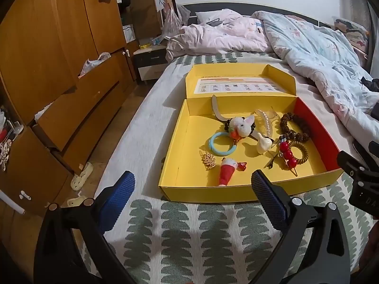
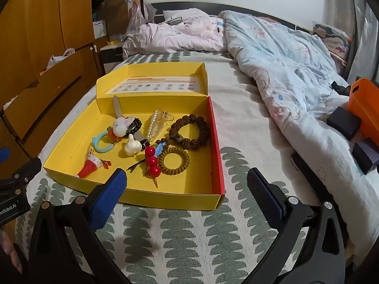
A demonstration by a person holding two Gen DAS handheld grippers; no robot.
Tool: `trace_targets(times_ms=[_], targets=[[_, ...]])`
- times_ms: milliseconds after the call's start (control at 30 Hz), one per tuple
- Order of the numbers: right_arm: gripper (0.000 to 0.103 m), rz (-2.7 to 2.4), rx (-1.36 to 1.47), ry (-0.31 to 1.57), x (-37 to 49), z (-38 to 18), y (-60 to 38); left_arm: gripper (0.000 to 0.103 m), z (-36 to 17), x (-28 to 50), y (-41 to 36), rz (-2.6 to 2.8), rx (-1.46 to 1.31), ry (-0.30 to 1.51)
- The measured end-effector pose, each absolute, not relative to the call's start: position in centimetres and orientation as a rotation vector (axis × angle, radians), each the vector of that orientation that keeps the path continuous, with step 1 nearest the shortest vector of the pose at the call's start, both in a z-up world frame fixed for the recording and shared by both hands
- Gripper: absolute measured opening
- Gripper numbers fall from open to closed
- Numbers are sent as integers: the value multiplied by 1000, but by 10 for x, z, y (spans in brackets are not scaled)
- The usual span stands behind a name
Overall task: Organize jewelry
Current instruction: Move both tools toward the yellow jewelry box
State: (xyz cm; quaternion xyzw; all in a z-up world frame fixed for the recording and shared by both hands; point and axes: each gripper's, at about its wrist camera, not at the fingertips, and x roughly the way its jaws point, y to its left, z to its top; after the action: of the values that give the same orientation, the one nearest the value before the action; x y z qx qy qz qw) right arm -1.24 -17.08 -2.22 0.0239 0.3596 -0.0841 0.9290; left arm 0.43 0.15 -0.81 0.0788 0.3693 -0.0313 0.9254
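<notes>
Both grippers tilt downward over the near edge of a bed (image 1: 146, 108), each aimed at an open yellow box (image 1: 175, 156) that lies on a bedspread with a green leaf pattern. The left gripper (image 1: 193, 184) hovers just in front of the box's near wall, its blue-padded jaws spread wide with nothing between them and touching nothing. The right gripper (image 2: 186, 182) hangs near the box's near right corner, jaws likewise fully spread and empty; its left pad overlaps the box's near wall in the right wrist view, but whether it touches cannot be told. The jewelry sits inside the box, gathered toward its middle and right side: a white rabbit charm (image 1: 241, 124) near the centre, a light blue ring (image 1: 221, 143) just left of it, a white garlic-shaped charm (image 1: 263, 143) to the right, a dark beaded bracelet (image 1: 295, 127) by the red right wall, a brown coiled hair tie (image 1: 298, 152) near it, a red berry hairpin (image 1: 287, 153) across that tie, a pearl hair claw (image 1: 266, 118) farther back, a gold clip (image 1: 208, 159) and a red-and-white cone-shaped clip (image 1: 227, 170) close to the near wall. The box's lid (image 1: 239, 80) lies folded back on the far side. A crumpled quilt (image 1: 319, 47) covers the bed's far right, and a wooden wardrobe (image 1: 54, 59) stands on the left.
</notes>
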Motion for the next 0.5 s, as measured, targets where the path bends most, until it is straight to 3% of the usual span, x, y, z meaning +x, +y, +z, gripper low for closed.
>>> trace_targets(times_ms=[500], targets=[[100,-122,54,716,-14,-19,-164,97,-11,7,3,-66,163,773]])
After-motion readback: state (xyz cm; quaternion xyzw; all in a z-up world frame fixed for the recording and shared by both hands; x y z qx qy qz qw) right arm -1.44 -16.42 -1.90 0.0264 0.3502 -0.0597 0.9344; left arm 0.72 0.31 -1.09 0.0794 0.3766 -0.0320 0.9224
